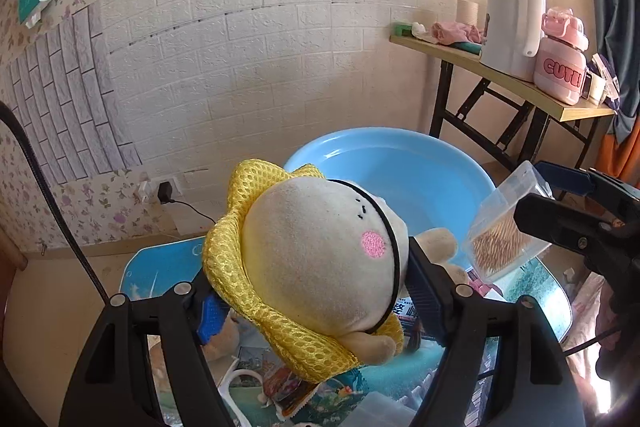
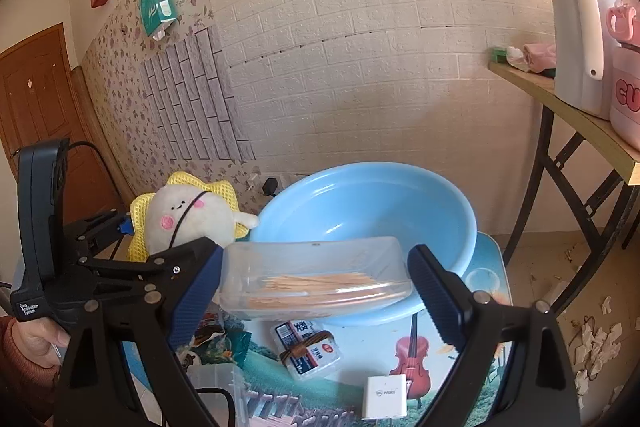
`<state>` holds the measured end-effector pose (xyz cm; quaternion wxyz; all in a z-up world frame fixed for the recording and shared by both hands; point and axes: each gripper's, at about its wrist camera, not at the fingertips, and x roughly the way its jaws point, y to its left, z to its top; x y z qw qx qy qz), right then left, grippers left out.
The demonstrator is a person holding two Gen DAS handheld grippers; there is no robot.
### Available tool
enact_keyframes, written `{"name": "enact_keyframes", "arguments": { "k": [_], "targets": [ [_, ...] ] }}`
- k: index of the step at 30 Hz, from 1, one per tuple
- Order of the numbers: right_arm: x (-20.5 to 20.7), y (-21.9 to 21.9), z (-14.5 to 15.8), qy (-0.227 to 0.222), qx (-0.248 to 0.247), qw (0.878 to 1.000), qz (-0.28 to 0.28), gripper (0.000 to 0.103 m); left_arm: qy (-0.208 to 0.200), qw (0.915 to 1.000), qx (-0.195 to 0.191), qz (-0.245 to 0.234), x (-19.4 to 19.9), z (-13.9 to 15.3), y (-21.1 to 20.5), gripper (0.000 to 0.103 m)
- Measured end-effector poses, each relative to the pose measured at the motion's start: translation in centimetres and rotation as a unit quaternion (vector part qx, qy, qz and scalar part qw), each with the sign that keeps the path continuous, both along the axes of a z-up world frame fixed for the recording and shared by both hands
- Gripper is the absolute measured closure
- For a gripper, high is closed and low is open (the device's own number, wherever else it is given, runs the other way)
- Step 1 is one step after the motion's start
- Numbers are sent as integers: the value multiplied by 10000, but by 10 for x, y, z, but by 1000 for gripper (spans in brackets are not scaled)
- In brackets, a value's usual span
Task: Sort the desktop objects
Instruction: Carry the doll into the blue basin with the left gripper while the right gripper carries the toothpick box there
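Note:
My left gripper (image 1: 316, 299) is shut on a cream plush toy (image 1: 320, 251) with a yellow mesh frill, held above the small table in front of the blue basin (image 1: 420, 179). The toy also shows in the right wrist view (image 2: 188, 215). My right gripper (image 2: 316, 287) is shut on a clear plastic box of toothpicks (image 2: 316, 277), held just before the basin's (image 2: 360, 211) near rim. The box also shows at the right of the left wrist view (image 1: 506, 227).
On the printed tabletop (image 2: 360, 351) lie a small pack with a hair tie (image 2: 308, 349), a white charger (image 2: 386, 397), snack packets (image 2: 216, 343) and a clear box (image 2: 216, 387). A folding table (image 1: 520, 87) with a kettle (image 1: 514, 23) and pink bottle (image 1: 562, 67) stands right.

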<state>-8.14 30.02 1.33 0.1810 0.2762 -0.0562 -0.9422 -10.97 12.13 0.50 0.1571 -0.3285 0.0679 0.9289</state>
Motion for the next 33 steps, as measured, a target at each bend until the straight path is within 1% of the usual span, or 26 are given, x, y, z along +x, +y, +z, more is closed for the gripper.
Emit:
{"name": "enact_keyframes", "arguments": {
  "k": [3, 8, 13, 17, 23, 33],
  "targets": [
    [-13, 1, -6, -91, 26, 10000, 5, 9, -86, 9998, -148, -92, -10, -10, 12, 27],
    [-28, 2, -16, -205, 80, 9998, 6, 9, -236, 9993, -231, -158, -23, -23, 25, 25],
    [-37, 3, -22, -310, -11, 9995, -57, 10, -197, 9992, -316, -136, -29, -26, 30, 20],
    [-42, 4, -24, -323, 21, 9994, -111, 13, -115, 9991, -349, -207, -26, -22, 31, 13],
    [-45, 2, -29, -433, 56, 9990, -97, 13, -33, 9991, -352, -238, -22, -17, 31, 12],
    [-28, 7, -32, -529, 121, 9984, -174, 13, -81, 9991, -391, -123, -5, -19, 17, 12]
  ]
}}
